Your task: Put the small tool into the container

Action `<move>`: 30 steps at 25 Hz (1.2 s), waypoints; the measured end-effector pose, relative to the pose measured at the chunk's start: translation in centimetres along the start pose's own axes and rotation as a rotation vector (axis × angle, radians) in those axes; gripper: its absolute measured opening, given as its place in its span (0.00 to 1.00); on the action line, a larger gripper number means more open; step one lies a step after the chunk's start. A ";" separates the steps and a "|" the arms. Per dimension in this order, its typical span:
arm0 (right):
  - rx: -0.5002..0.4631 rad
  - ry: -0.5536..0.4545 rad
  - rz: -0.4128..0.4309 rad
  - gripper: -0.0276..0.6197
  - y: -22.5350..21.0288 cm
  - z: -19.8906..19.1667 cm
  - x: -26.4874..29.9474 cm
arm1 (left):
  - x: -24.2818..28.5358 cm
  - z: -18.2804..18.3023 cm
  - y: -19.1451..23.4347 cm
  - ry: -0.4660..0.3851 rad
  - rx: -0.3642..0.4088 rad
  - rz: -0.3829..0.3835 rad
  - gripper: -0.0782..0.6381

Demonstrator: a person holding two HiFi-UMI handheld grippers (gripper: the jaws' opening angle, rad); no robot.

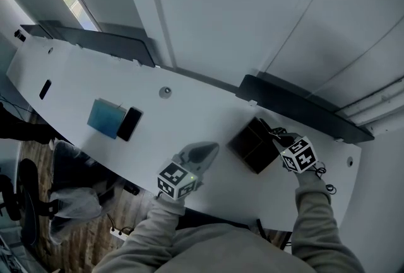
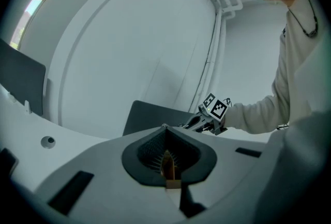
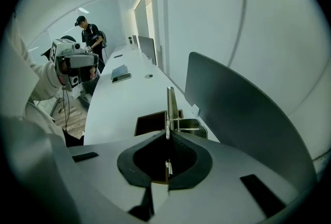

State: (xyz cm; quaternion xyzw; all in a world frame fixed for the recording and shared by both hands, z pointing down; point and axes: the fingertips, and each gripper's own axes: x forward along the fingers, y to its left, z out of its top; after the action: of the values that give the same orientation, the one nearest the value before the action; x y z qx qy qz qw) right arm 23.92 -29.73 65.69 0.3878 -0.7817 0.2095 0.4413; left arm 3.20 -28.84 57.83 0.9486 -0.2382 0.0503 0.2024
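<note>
A dark, divided container (image 1: pixel 251 147) stands on the white table (image 1: pixel 189 120) at the right; its brown inside (image 3: pixel 150 122) also shows in the right gripper view. My right gripper (image 1: pixel 281 137) hangs over the container's right corner, tilted down. Its jaws (image 3: pixel 168 132) are shut on a small metal tool (image 3: pixel 171 106) that sticks out past the tips, above the container's far edge. My left gripper (image 1: pixel 211 149) rests to the left of the container, apart from it, with its jaws (image 2: pixel 164 127) closed to a point and nothing between them.
A teal pad (image 1: pixel 106 118) and a black phone (image 1: pixel 129 123) lie left of centre on the table, near a round grommet (image 1: pixel 165 92). Dark partition panels (image 1: pixel 303 108) run along the far edge. A person (image 3: pixel 93 36) stands at the table's far end.
</note>
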 end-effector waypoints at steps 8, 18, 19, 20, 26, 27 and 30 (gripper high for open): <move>-0.024 0.053 -0.018 0.07 -0.1 -1.2 1.6 | -0.1 -0.4 -0.3 -0.001 -0.006 0.002 0.11; -0.024 0.098 -0.019 0.07 -0.8 -1.8 3.6 | -1.5 -0.4 1.2 -0.015 -0.028 0.046 0.11; -0.026 0.106 -0.021 0.07 -0.8 -1.9 3.8 | -1.6 -0.4 1.3 -0.016 -0.029 0.050 0.11; -0.029 0.115 -0.023 0.07 -0.8 -2.1 4.0 | -1.7 -0.4 1.4 -0.016 -0.030 0.052 0.11; -0.054 0.147 -0.029 0.07 -0.9 -2.6 5.0 | -2.3 -0.7 2.0 -0.023 -0.037 0.068 0.11; -0.059 0.156 -0.030 0.07 -0.9 -2.7 5.2 | -2.4 -0.6 2.0 -0.026 -0.038 0.069 0.11; -0.062 0.182 -0.027 0.07 -0.8 -2.9 5.7 | -2.6 -0.7 2.1 -0.027 -0.039 0.071 0.11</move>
State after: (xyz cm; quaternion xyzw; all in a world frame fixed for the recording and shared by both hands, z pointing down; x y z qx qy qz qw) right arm 24.36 -30.68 72.02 0.3637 -0.7392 0.2139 0.5250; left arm -0.09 -29.08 58.69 0.9360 -0.2753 0.0399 0.2159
